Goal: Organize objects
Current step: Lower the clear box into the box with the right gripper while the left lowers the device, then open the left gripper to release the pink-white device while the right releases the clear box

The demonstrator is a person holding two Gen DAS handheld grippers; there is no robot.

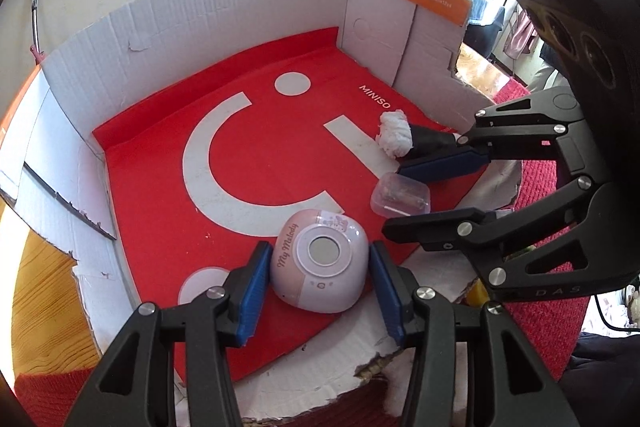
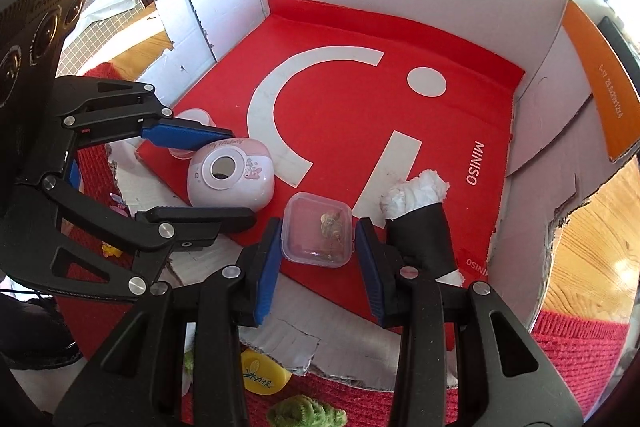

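Observation:
A pink and white "My Melody" device (image 1: 318,263) rests on the red sheet (image 1: 256,155) that lines a white cardboard box (image 1: 224,11). My left gripper (image 1: 319,247) is shut on it, one blue pad against each side. A small clear lidded container (image 2: 318,235) with brownish bits inside sits on the same sheet near the front edge. My right gripper (image 2: 319,223) is shut on it. The left wrist view shows the right gripper (image 1: 394,199) around that container (image 1: 400,195). In the right wrist view, the left gripper (image 2: 240,175) spans the device (image 2: 232,175).
A black cone stuffed with white tissue (image 2: 416,195) lies just right of the container, touching my right finger. A pink pot (image 2: 192,119) stands behind the left gripper. A yellow item (image 2: 264,375) and a green fuzzy thing (image 2: 306,413) lie on the red mat (image 2: 568,347) outside the torn front wall.

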